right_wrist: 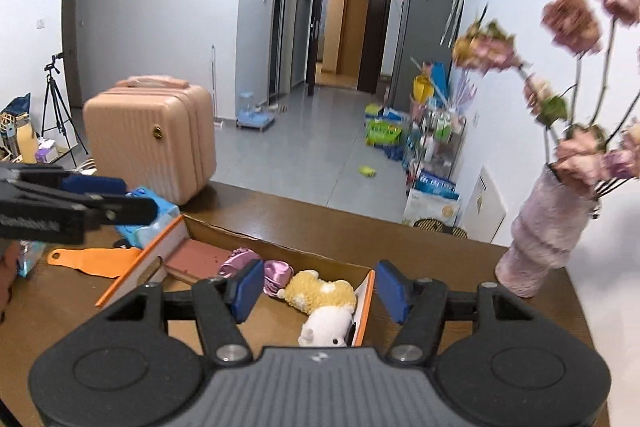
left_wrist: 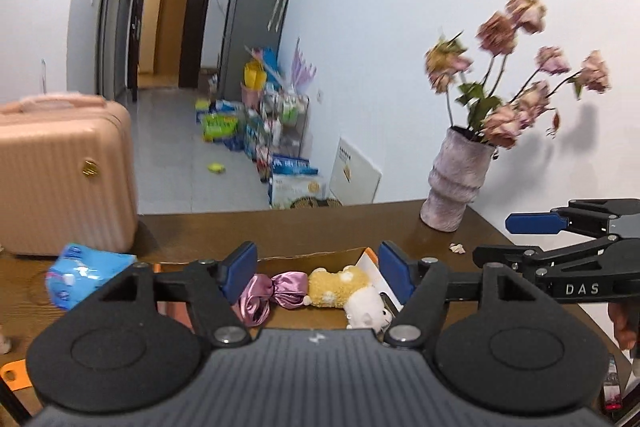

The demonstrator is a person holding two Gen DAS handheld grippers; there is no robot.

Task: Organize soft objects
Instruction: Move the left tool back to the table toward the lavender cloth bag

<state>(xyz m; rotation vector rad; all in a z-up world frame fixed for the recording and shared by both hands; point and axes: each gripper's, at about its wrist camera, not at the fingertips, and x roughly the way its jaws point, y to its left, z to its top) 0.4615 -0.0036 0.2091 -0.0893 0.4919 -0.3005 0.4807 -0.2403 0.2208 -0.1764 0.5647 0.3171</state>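
Observation:
An open cardboard box (right_wrist: 224,231) with orange edges lies on the brown table. Inside it are a yellow and white plush toy (right_wrist: 320,297), a pink satin scrunchie (right_wrist: 276,275) and a reddish-brown flat piece (right_wrist: 196,255). My right gripper (right_wrist: 320,289) hangs above the box, open, with nothing between its blue pads. My left gripper (left_wrist: 318,273) is also open and empty above the box (left_wrist: 312,257), over the plush toy (left_wrist: 340,287) and the scrunchie (left_wrist: 280,289). Each gripper shows in the other's view: the right gripper (left_wrist: 494,238) on the right, the left gripper (right_wrist: 132,197) on the left.
A pink suitcase (left_wrist: 64,171) stands at the table's far left, with a blue tissue pack (left_wrist: 86,273) in front of it. A vase of dried flowers (left_wrist: 456,179) stands at the far right. An orange plastic piece (right_wrist: 96,261) lies left of the box.

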